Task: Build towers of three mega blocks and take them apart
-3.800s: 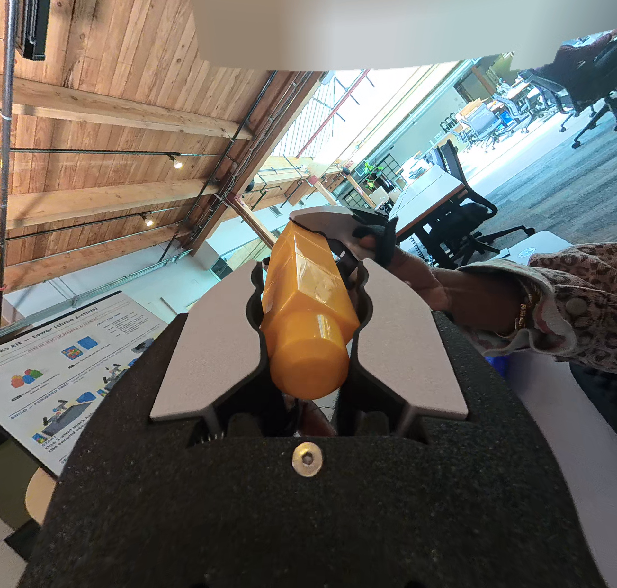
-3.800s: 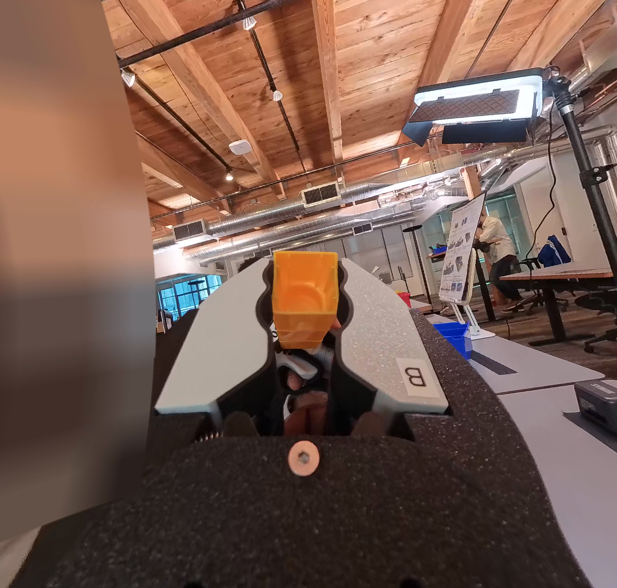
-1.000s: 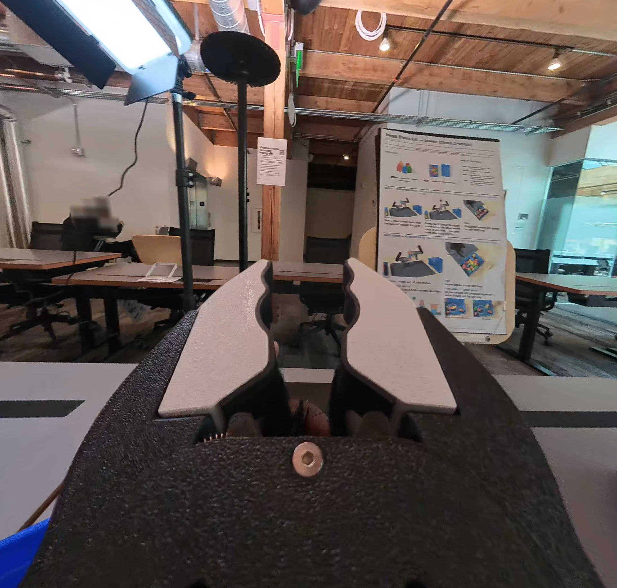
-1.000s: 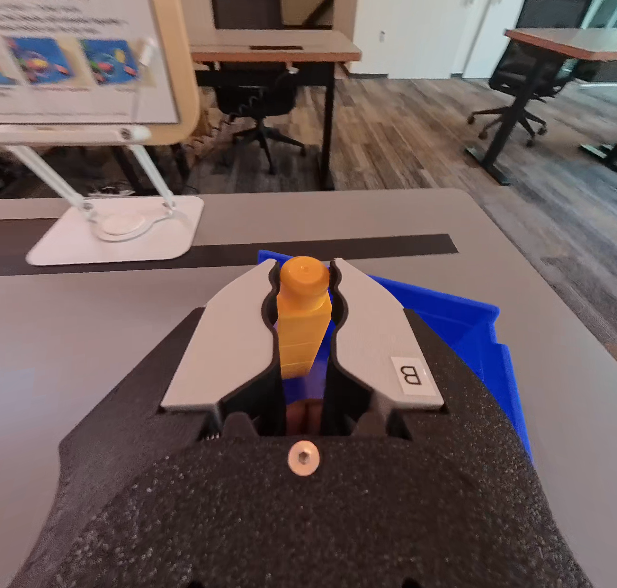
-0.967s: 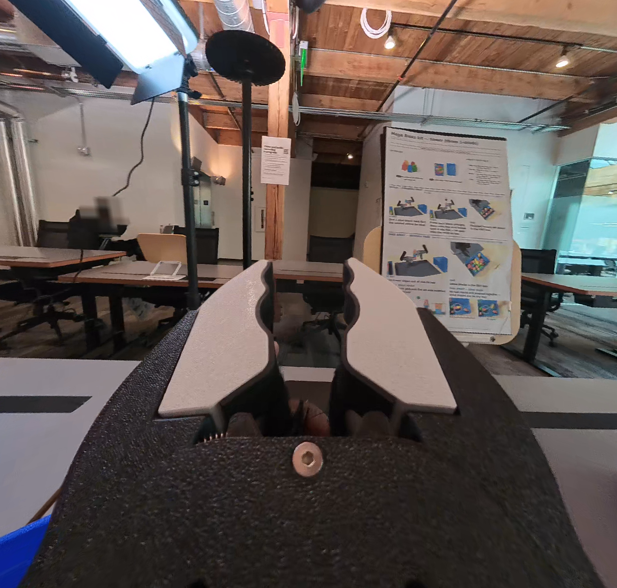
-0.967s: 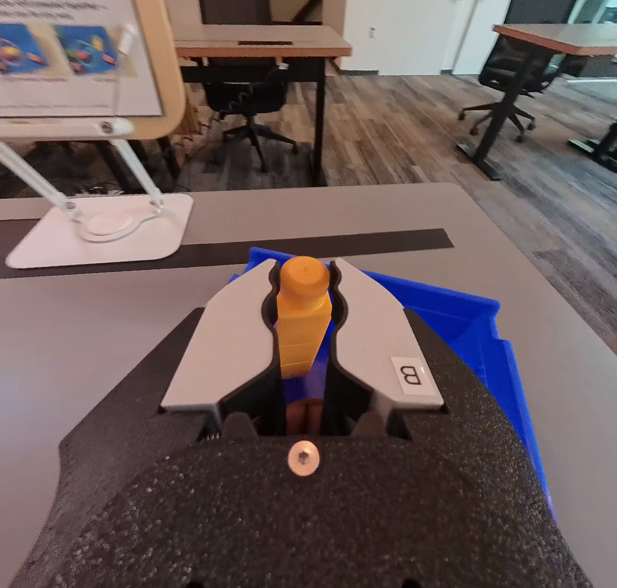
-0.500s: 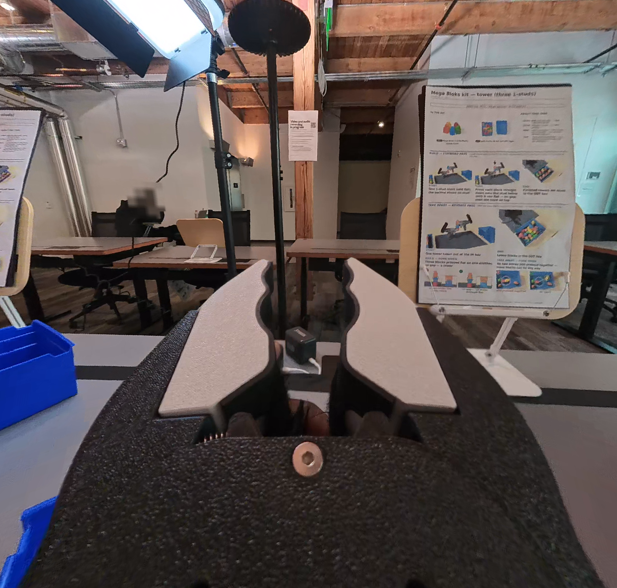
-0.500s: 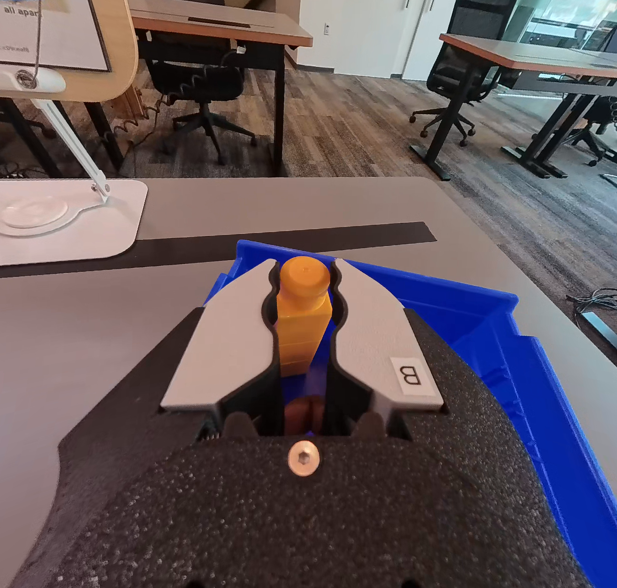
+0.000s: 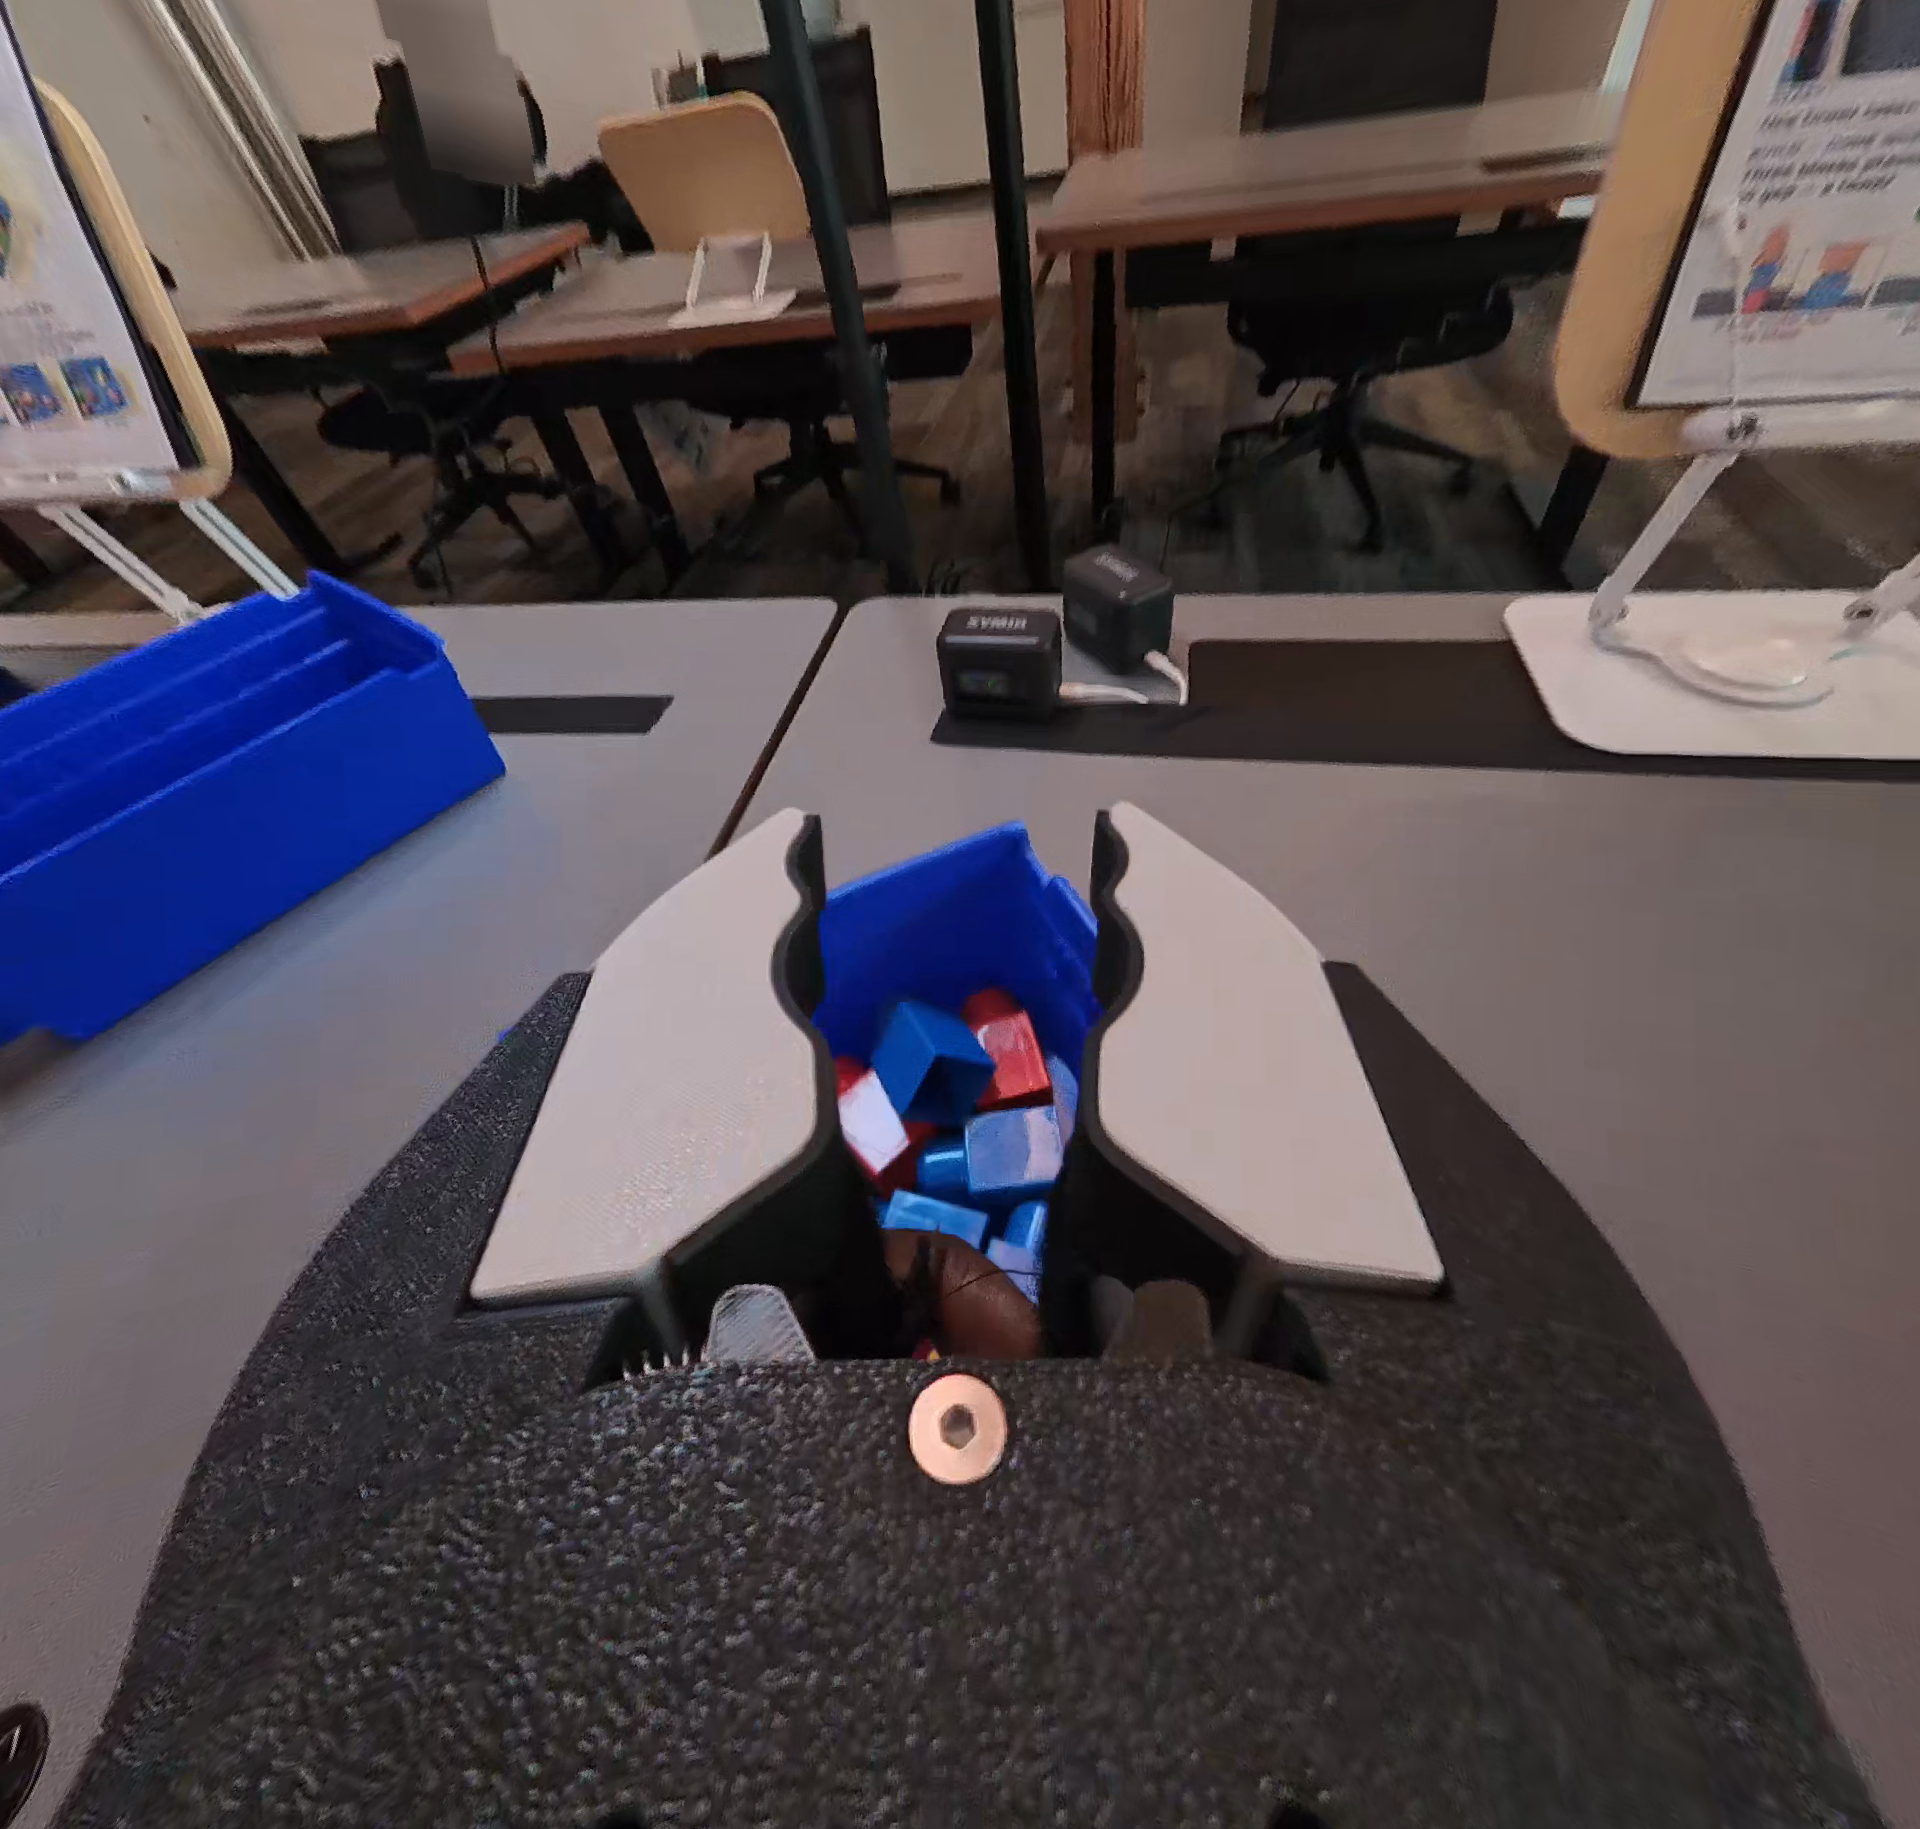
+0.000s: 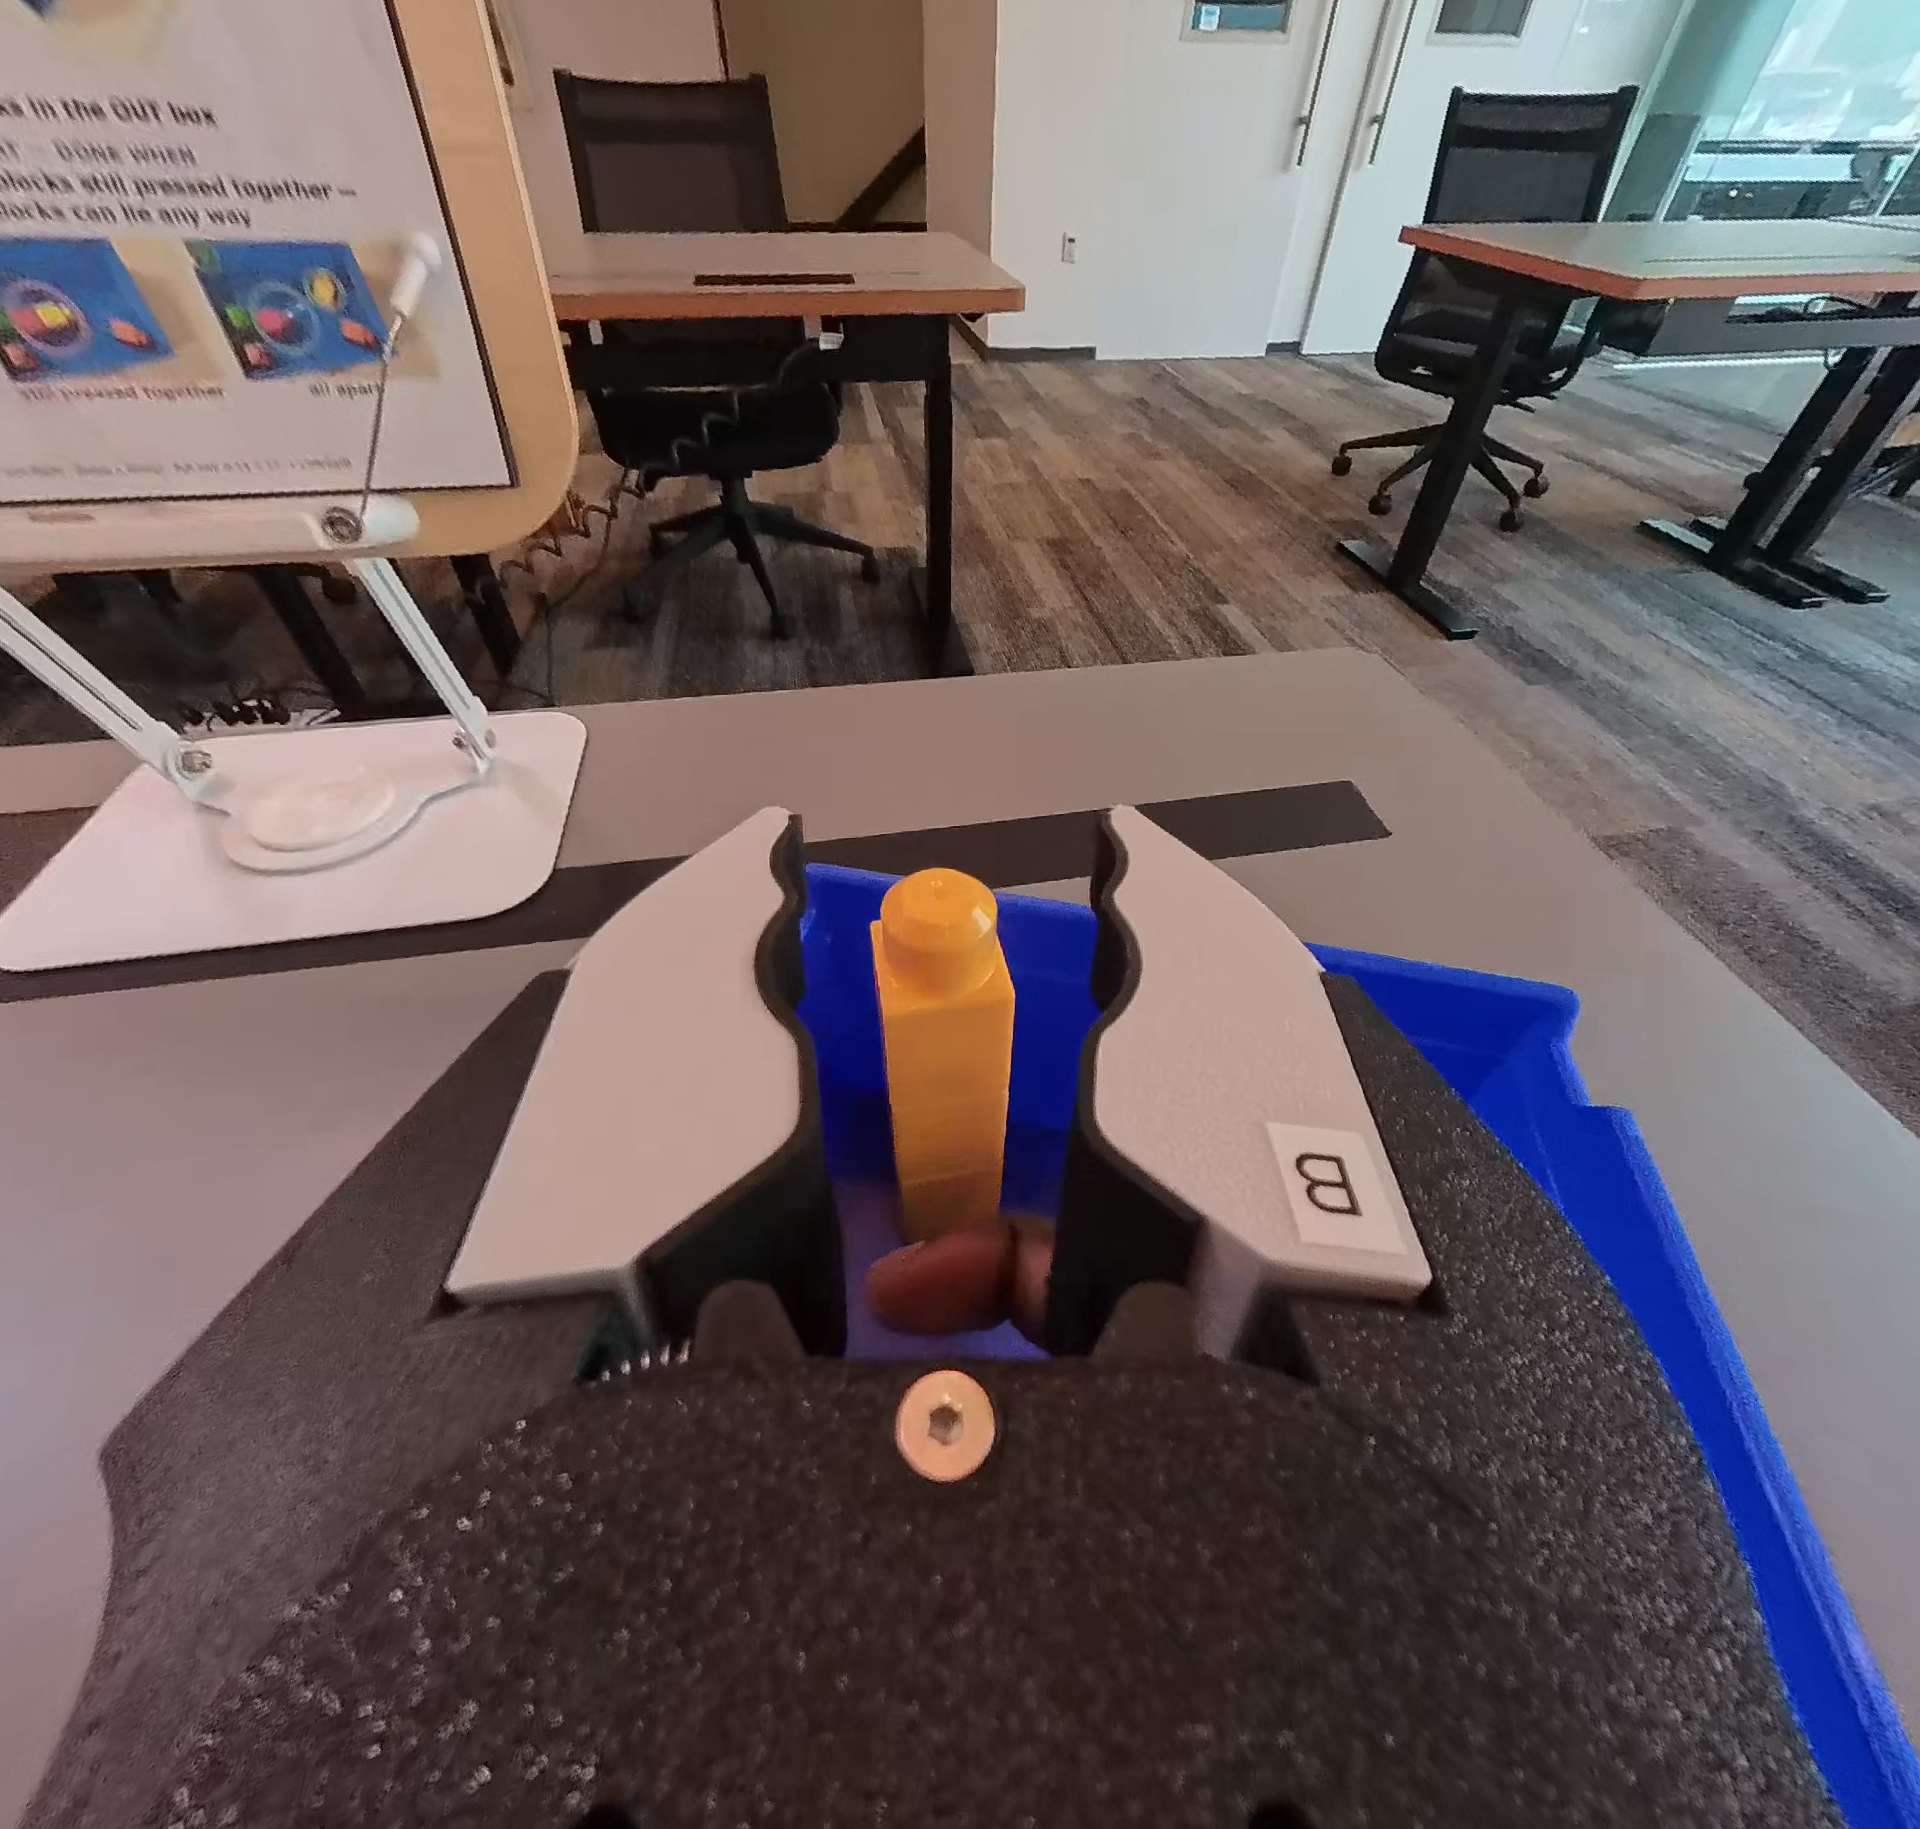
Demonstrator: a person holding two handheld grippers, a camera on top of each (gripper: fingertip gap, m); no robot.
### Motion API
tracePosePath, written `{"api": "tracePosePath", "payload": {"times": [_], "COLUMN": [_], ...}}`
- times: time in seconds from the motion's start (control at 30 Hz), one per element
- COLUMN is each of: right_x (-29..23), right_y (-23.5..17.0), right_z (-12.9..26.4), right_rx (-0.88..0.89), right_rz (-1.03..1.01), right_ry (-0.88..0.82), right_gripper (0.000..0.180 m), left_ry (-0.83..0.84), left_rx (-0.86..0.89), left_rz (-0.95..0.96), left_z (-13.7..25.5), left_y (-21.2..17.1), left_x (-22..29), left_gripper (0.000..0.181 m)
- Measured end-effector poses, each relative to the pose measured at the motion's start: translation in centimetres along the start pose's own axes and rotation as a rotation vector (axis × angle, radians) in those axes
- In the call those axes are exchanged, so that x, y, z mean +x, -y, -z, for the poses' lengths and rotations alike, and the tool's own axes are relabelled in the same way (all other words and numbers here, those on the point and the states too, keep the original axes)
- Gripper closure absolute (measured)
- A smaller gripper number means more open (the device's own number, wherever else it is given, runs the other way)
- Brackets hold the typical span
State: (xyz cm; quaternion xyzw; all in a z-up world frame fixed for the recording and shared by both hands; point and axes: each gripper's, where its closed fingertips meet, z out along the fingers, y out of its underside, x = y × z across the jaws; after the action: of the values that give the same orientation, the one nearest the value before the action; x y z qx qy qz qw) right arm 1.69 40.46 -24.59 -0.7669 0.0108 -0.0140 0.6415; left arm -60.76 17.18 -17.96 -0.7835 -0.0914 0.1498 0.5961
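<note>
In the right wrist view my right gripper [image 10: 948, 823] is open. An orange tower of mega blocks [image 10: 940, 1041] sits between the fingers with a gap on each side, stud end pointing away, over a blue bin [image 10: 1455, 1010]. I cannot tell whether the tower rests on the bin floor. In the left wrist view my left gripper [image 9: 956, 823] is open and empty, pointing down into another blue bin [image 9: 935, 896]. That bin holds several loose blue and red blocks [image 9: 956, 1083].
A second, long blue bin [image 9: 208, 771] stands on the grey table at the left. Two small black devices [image 9: 1049, 647] sit on a black strip at the table's far edge. White-based sign stands [image 9: 1714, 678] [image 10: 301, 823] stand at the back. There is about 65 centimetres between the tips of the two grippers.
My right gripper has opened and let go of the orange tower over the blue bin. My left gripper has tilted down from the room to the bin of blocks and opened wider.
</note>
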Motion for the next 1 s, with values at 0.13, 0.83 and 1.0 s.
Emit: {"api": "tracePosePath", "payload": {"times": [0.13,0.83,1.0], "right_x": [0.3,0.6,-1.0], "right_y": [0.6,1.0,2.3], "right_z": [0.5,0.8,1.4], "right_rx": [0.013,0.036,0.067], "right_rz": [-0.015,-0.005,-0.020], "right_ry": [0.009,0.009,0.084], "right_gripper": [0.126,0.127,0.129], "left_ry": [-0.060,0.054,-0.142], "left_rx": [-0.179,-0.632,-0.160], "left_rz": [-0.018,0.055,0.311], "left_z": [-1.4,-10.0,-8.3], "left_y": [-3.6,-17.2,-7.9], "left_x": [0.5,-1.1,0.0], "left_gripper": [0.128,0.142,0.161]}}
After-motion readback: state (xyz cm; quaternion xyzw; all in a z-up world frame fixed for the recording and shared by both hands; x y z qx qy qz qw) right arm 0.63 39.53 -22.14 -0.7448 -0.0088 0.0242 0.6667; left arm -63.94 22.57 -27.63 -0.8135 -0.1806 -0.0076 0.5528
